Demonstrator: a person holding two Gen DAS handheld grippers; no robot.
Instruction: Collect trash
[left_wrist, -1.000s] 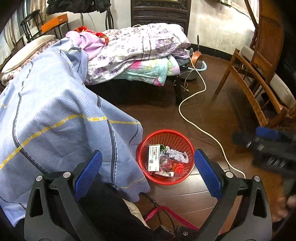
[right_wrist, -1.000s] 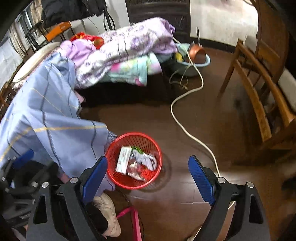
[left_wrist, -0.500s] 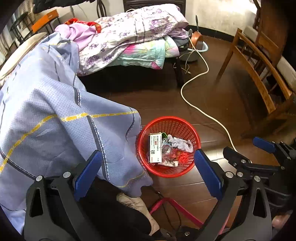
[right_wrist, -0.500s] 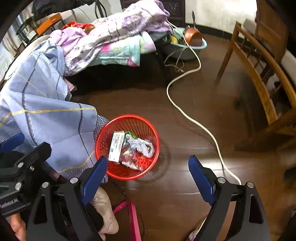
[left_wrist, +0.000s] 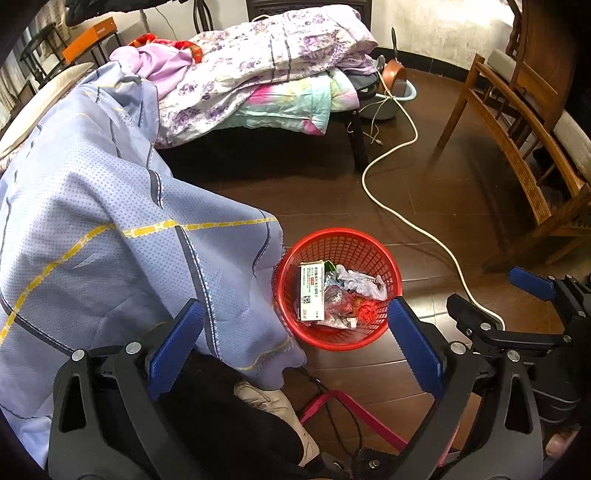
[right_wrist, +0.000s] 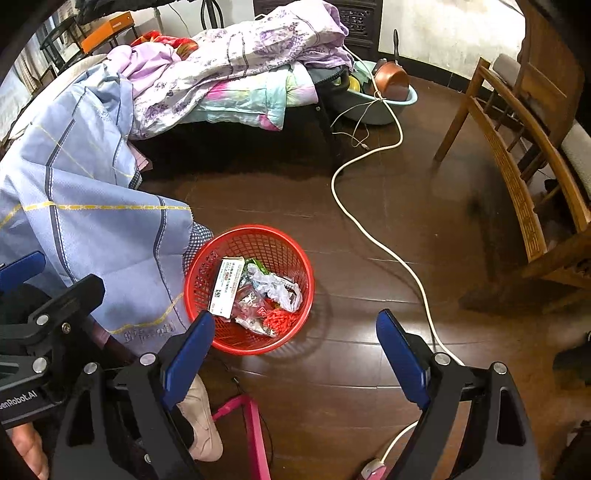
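Jaws of both grippers released, basket (left_wrist: 338, 290) below, basin (right_wrist: 380, 101) clearest from right.

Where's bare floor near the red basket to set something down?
Bare floor lies right of the red basket, between it and the white cable, and beyond the cable toward the wooden chair. It is crowded on the basket's left, where the blue sheet drapes against it, and below, by the shoe and pink frame.
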